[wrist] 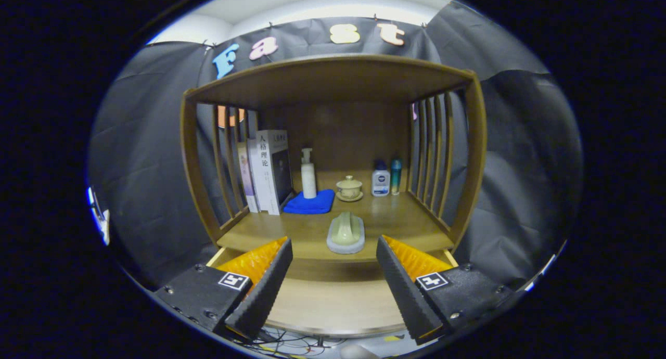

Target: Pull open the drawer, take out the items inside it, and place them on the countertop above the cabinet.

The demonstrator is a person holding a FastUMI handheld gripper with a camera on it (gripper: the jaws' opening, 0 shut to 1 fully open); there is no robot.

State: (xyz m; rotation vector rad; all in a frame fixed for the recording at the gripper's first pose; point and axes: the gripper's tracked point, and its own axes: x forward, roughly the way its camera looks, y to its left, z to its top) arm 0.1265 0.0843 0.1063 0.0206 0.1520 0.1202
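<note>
My gripper [333, 243] is open, its two black fingers with orange backs spread wide and nothing between them. Below and between the fingers the wooden drawer [333, 304] stands pulled out, and the part of its floor that I see is bare. On the countertop [406, 229] just beyond the fingertips rests a pale green ceramic piece on a grey base [346, 234], close to the front edge. It is apart from both fingers.
Further back on the countertop stand upright books [268, 169], a white pump bottle [308, 174] on a folded blue cloth [312, 203], a lidded cup on a saucer [349, 188], a white bottle [380, 180] and a teal bottle [396, 176]. Slatted wooden sides and a top board enclose it.
</note>
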